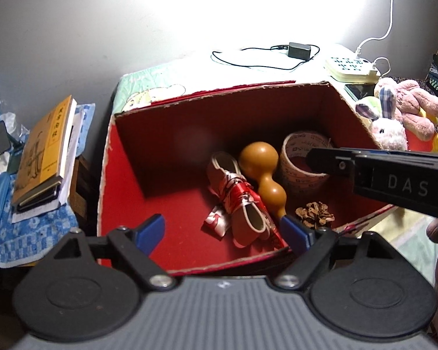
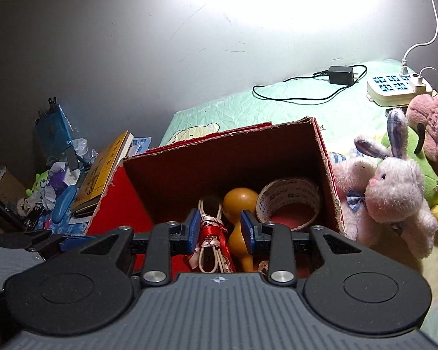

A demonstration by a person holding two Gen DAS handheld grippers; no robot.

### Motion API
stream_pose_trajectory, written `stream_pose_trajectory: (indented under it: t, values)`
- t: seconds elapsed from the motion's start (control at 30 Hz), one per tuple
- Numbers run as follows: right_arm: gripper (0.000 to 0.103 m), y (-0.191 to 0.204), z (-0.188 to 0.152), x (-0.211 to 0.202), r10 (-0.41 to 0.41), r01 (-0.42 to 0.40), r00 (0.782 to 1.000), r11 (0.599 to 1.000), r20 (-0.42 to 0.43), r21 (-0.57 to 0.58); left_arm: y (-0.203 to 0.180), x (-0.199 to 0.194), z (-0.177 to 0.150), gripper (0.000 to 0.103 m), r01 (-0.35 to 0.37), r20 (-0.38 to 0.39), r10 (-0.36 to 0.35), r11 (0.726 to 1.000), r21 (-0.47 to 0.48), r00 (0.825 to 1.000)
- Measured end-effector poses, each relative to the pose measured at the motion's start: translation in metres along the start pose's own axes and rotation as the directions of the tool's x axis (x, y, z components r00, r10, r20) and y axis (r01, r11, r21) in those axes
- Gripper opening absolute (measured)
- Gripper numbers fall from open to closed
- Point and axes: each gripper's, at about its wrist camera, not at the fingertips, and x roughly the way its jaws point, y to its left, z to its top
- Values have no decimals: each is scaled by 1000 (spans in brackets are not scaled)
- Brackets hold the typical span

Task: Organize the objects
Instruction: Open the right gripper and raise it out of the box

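Both hand-held grippers, my left hand-held gripper [image 1: 223, 232] and right hand-held gripper [image 2: 219, 229], hover open and empty above the red box [image 1: 160, 204], its gourd [image 1: 261, 164] and tape roll [image 1: 302, 160] below.

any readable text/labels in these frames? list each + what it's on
"DAS": white letters on the right gripper's black body.
Yellow book: cover characters too blurred to read.
Tape roll: repeating print, too small to read.
Power strip: blue markings, not legible.
Nothing else readable.
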Motion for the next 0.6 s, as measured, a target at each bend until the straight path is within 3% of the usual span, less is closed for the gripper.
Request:
stream_pose_trajectory:
  t: [0.27,0.6]
  values:
    - [35,8,-14,-15,-9,12,999,999,52,-48,-1,-11,-8,88,-15,2,15,999,-29,1000]
    - [36,14,-22,-27,10,-6,998,998,57,-69,0,-21,-19,89,-36,1,36,998,-55,999]
